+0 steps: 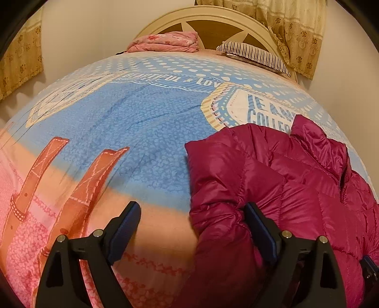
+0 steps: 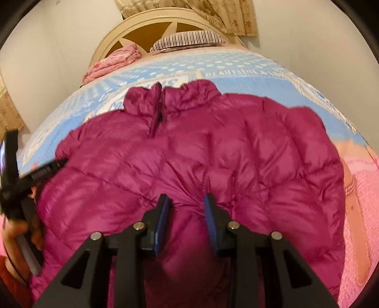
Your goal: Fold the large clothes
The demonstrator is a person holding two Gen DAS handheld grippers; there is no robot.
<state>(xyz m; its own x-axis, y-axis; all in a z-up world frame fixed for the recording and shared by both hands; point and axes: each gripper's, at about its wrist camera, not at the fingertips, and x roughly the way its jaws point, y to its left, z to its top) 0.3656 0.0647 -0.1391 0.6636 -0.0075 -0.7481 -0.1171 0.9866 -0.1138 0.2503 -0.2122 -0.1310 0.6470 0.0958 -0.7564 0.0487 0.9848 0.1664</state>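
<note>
The jacket's (image 2: 189,154) hem runs off the bottom edge (sleeves tucked out of sight).

Both wrist views face the headboard (image 1: 203,17) (seemingly close above bed).

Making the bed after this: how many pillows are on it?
1: a striped pillow at the headboard, beside a folded pink blanket. Others may be hidden.

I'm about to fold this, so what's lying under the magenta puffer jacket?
The magenta puffer jacket lies on a printed bedsheet, blue and pink around its edges. Whatever sits directly beneath the jacket is covered.
</note>
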